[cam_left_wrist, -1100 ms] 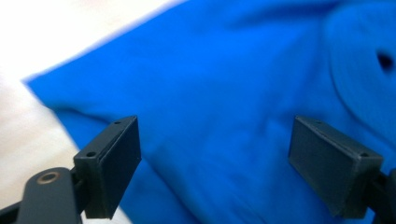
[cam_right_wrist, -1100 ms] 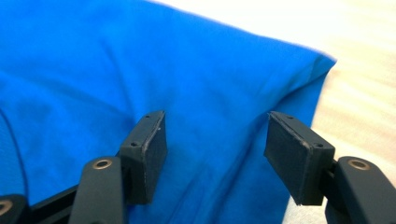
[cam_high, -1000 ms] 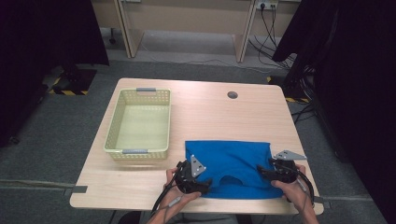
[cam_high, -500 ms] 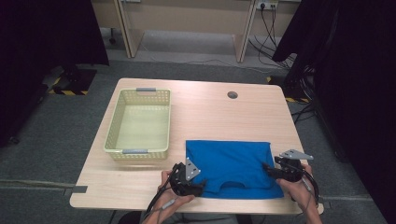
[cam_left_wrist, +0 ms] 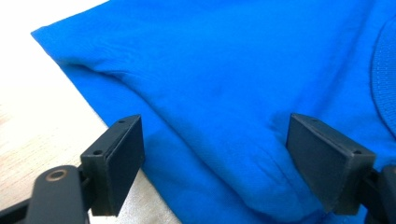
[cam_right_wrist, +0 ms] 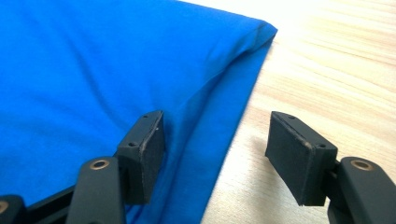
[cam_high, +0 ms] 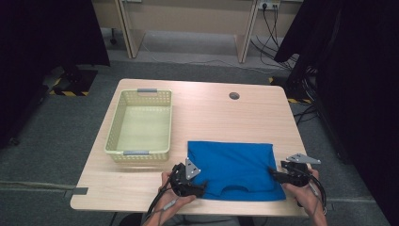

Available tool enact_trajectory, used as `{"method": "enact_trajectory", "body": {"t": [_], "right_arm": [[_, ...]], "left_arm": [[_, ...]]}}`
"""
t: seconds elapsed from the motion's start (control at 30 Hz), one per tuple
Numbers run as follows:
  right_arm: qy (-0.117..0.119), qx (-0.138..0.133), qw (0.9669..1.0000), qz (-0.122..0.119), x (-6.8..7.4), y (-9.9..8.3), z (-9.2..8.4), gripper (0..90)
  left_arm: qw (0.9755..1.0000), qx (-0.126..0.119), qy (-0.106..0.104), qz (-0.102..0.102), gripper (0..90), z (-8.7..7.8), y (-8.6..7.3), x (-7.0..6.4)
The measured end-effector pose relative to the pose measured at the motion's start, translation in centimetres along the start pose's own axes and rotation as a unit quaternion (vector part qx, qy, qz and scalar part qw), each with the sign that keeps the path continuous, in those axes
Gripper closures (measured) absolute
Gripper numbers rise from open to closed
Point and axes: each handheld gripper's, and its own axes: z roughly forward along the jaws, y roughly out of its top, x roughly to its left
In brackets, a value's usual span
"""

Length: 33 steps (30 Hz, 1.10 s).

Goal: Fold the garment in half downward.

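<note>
Blue t-shirt (cam_high: pixel 235 167) lay flat on the desk (cam_high: pixel 211 113) between both claws, left claw (cam_high: pixel 200 188) open over its near-left corner, right claw (cam_high: pixel 275 173) open straddling its right edge, collar facing me.

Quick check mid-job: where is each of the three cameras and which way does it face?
High view: above the person's side, looking forward and down at the table; both hands show.
Left gripper view: on the left gripper, facing the blue shirt; open fingers.
Right gripper view: on the right gripper, straddling the shirt's edge.
All three share the shirt.
</note>
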Motion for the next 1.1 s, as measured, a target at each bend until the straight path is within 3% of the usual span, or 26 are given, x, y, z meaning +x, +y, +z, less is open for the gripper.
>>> {"method": "enact_trajectory", "body": {"t": [0.2, 0.27, 0.43, 0.5, 0.57, 0.77, 0.87, 0.93, 1.0, 1.1], "right_arm": [[0.007, -0.008, 0.9999, -0.011, 0.7, 0.4, -0.3, 37.0], [0.032, -0.012, 0.9993, -0.018, 1.8, 0.7, -0.7, 36.3], [0.046, 0.003, 0.9983, -0.035, 3.0, 0.3, -0.4, 36.1], [0.028, 0.016, 0.9986, -0.043, 2.9, -0.1, 0.2, 35.0], [0.031, 0.008, 0.999, -0.033, 2.5, -0.1, 0.4, 36.5], [0.001, 0.005, 0.9997, -0.024, 1.5, 1.2, 1.6, 35.9], [-0.012, 0.007, 0.9993, -0.036, 1.7, 1.7, 1.7, 35.1], [-0.002, -0.005, 0.9993, -0.038, 2.3, 1.8, 1.3, 33.0], [0.023, -0.016, 0.9988, -0.04, 3.4, 1.8, 0.7, 31.7], [0.037, -0.017, 0.9977, -0.053, 4.9, 1.7, 0.5, 30.2]], "left_arm": [[1.0, 0.001, -0.001, -0.001, 19.3, 0.0, 0.0, 0.1], [1.0, 0.001, -0.002, -0.004, 19.2, 0.0, 0.0, 0.1], [1.0, 0.001, 0.0, -0.004, 18.7, 0.0, 0.0, 0.1], [1.0, 0.001, 0.003, -0.004, 18.2, 0.1, 0.0, 0.1], [1.0, 0.001, 0.007, -0.004, 18.0, 0.2, 0.2, 0.2], [0.9994, -0.004, 0.035, 0.0, 17.3, 1.4, 1.2, 0.5], [0.9993, -0.006, 0.038, 0.002, 17.2, 1.7, 1.5, 0.8], [0.9994, -0.004, 0.035, -0.001, 17.2, 1.8, 1.5, 0.9], [0.9993, -0.005, 0.036, 0.0, 17.2, 1.7, 1.5, 0.8], [0.9994, -0.007, 0.035, 0.004, 18.2, 1.7, 1.5, 0.8]]}}
